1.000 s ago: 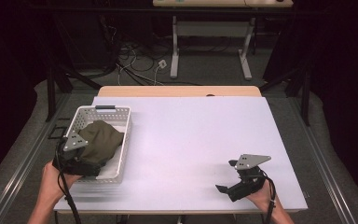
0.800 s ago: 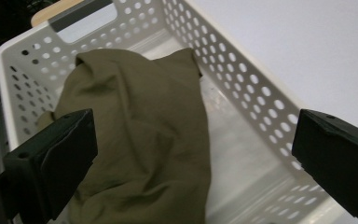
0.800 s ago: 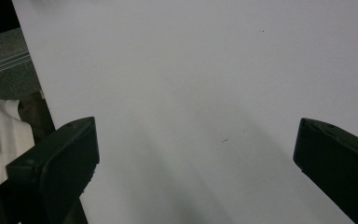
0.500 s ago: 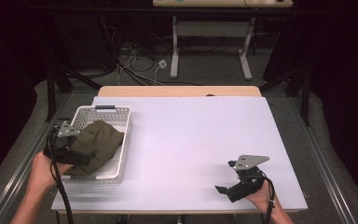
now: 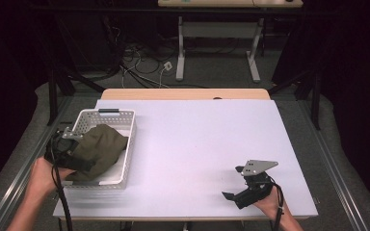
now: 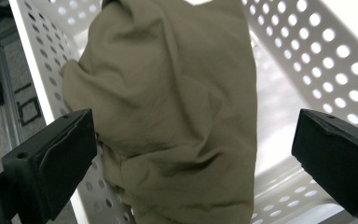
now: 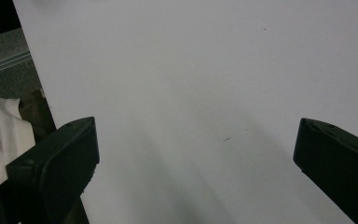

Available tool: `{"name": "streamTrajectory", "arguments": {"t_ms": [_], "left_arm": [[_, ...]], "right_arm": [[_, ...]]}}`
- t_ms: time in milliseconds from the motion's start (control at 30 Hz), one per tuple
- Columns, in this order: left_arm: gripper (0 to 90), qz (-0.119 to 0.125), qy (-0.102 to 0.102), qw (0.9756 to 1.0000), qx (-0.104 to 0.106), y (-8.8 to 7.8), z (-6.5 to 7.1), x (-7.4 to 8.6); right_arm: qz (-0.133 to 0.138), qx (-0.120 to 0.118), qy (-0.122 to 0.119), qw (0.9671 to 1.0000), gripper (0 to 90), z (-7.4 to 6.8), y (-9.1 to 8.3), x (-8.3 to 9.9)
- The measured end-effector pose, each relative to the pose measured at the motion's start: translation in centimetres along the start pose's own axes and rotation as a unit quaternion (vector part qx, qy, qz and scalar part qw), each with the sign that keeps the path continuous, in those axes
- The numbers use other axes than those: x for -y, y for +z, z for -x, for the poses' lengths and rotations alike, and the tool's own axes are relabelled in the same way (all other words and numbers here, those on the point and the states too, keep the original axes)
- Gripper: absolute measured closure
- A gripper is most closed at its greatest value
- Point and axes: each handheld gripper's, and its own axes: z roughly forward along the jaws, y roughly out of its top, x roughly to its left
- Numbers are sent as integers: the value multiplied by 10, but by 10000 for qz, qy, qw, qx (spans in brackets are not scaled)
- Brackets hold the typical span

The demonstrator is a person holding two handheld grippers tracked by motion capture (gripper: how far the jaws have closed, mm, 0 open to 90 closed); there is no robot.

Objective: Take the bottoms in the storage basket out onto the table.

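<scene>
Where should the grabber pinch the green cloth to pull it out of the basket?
Probably the bunched hump of the cloth, coming from the basket's left wall, where the open left gripper already faces it. The folds there rise above the rim, so the jaws can close on them.

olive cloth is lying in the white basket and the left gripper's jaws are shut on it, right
Not quite. The olive cloth does lie in the white basket, but the left gripper has its jaws wide open, one on each side of the cloth, not shut on it. The left gripper view shows this.
</scene>
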Motion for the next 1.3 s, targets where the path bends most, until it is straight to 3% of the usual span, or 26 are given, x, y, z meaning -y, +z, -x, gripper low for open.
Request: {"name": "streamTrajectory", "arguments": {"t_ms": [300, 567, 733, 1100, 1300], "left_arm": [[0, -441, -177, 9989, 54, 16, -4, 6], [0, -831, -163, 9964, 75, 30, -4, 8], [0, -1091, -117, 9939, 115, 37, -5, 8], [0, -1406, -41, 9900, 126, 51, -6, 4], [1, -1686, 2, 9856, 124, 61, -4, 3]], "right_arm": [[-21, -20, -26, 10000, 0, 0, 1, 0], [-59, -48, -33, 10000, 0, 0, 2, 0], [-62, -62, -31, 10000, 0, 0, 2, 0], [-55, -81, -46, 9999, 0, -1, 3, 0], [-81, -109, -39, 9999, 0, -1, 3, 0]]}}
